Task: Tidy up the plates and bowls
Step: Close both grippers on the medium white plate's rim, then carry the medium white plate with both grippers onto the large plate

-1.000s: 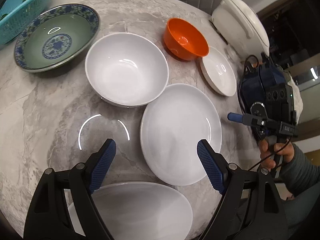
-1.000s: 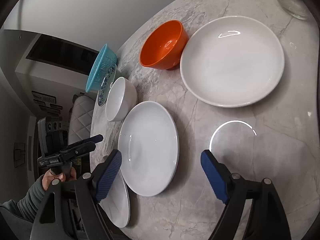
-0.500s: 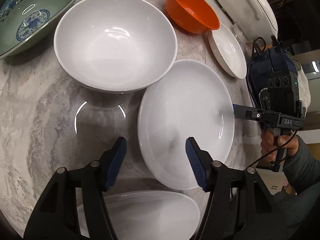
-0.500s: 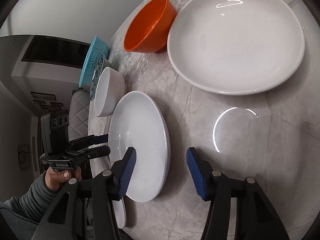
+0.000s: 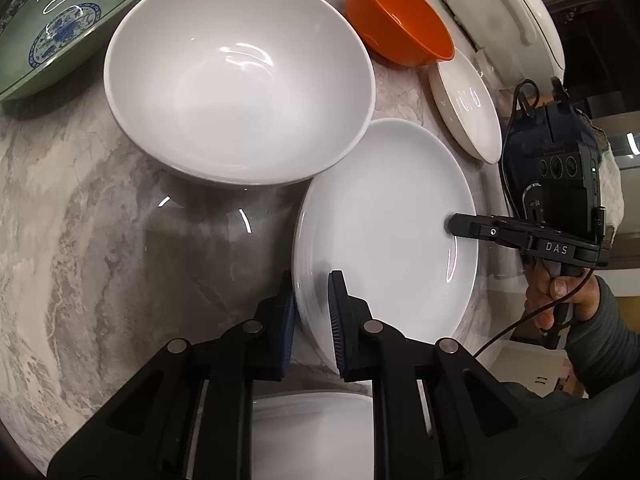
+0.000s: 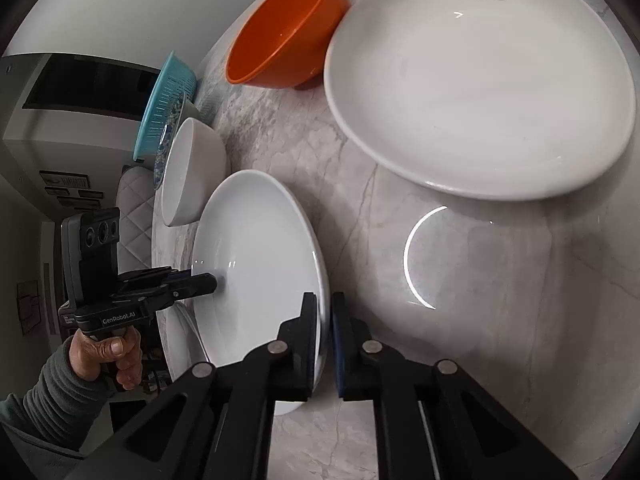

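1. The flat white plate (image 5: 384, 240) lies on the marble table (image 5: 80, 240), its far rim just beside the large white bowl (image 5: 240, 80).
2. My left gripper (image 5: 312, 308) straddles the plate's near-left rim: one blue pad (image 5: 335, 316) sits on the upper face, the other below the edge. The jaws have just been closing and now pinch the rim.
3. My right gripper (image 6: 325, 332) takes the opposite rim of the same plate (image 6: 256, 264), one pad above and one beneath; its jaws have likewise just been closing and now clamp the edge.
4. Both grippers point steeply downward at the table. In the left view my right hand (image 5: 560, 292), in a grey sleeve (image 5: 600, 340), grips its handle; in the right view my left hand (image 6: 108, 356) does the same.
5. The orange bowl (image 5: 400, 24) and a shallow white dish (image 6: 480, 88) stand side by side beyond the plate; a green patterned bowl (image 5: 60, 20) lies at far left, and another white plate (image 5: 312, 436) lies under my left gripper.
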